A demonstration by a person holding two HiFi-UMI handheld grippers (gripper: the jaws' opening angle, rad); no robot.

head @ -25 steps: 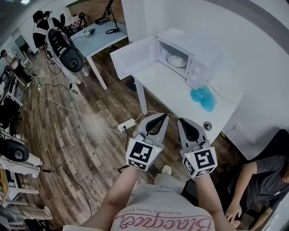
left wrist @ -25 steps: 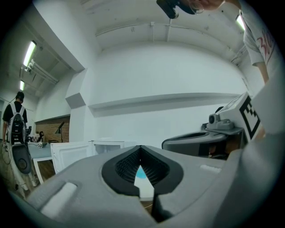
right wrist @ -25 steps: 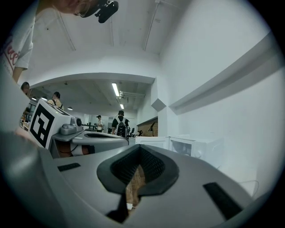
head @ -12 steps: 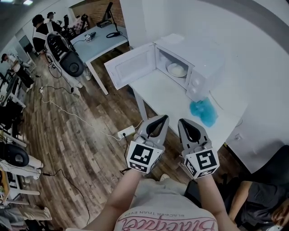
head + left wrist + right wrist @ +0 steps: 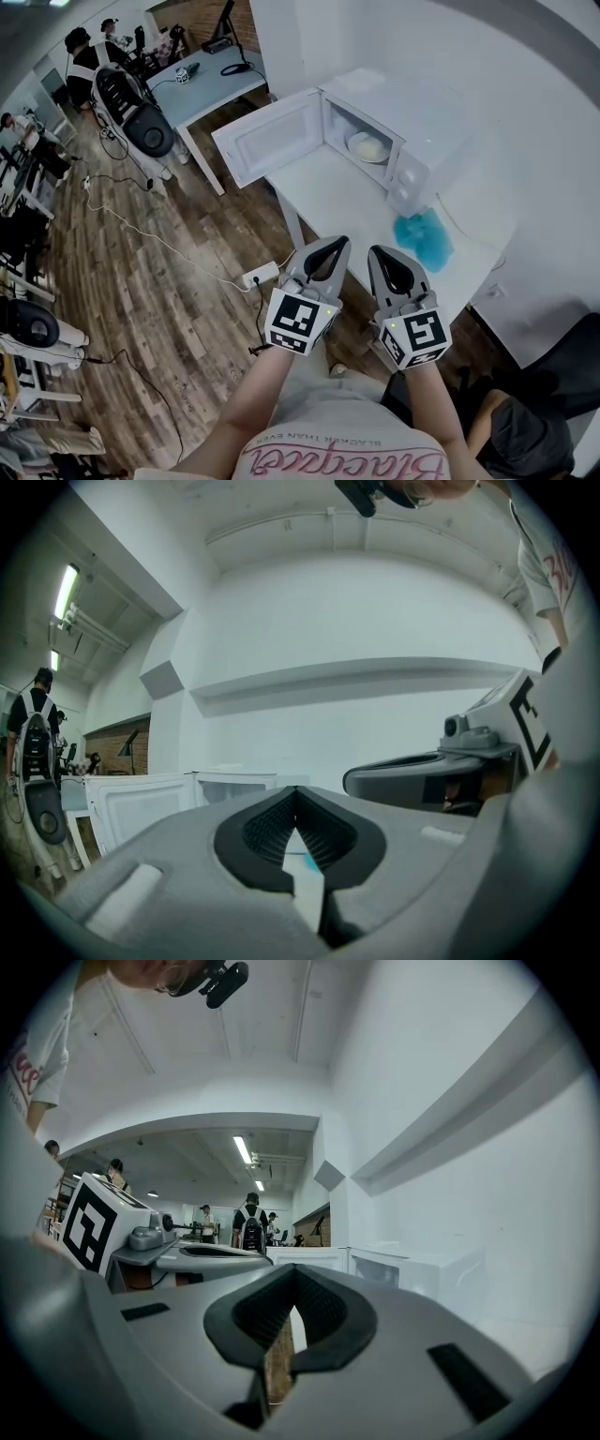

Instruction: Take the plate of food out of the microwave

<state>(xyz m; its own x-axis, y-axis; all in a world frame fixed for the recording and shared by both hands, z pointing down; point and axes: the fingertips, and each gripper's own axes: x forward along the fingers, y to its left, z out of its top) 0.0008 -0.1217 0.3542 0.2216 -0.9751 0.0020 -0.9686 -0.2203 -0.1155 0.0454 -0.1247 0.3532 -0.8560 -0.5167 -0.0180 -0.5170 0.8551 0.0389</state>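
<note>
- The wood floor (image 5: 141, 309) fills the left side of the head view.
- The white desk (image 5: 347, 197) stands next to the white wall.
- The microwave (image 5: 422, 122) sits at the far end of the desk.
- Its door (image 5: 267, 139) is swung wide open to the left, so you can see inside.
- The left gripper (image 5: 330, 246) is held out flat, over the floor by the near end of the desk. Its jaws are squeezed together and there is nothing in them.
- The right gripper (image 5: 384, 253) is just beside the left one and points the same way. Its jaws are squeezed together too, with nothing in them.
- Both grippers are well apart from the microwave.
- A blue cloth (image 5: 424, 236) lies on the desk, near the front corner of the microwave.
- The plate (image 5: 352, 142) is inside the microwave, on its floor.
- A pale lump of food (image 5: 370, 147) sits on the plate.
</note>
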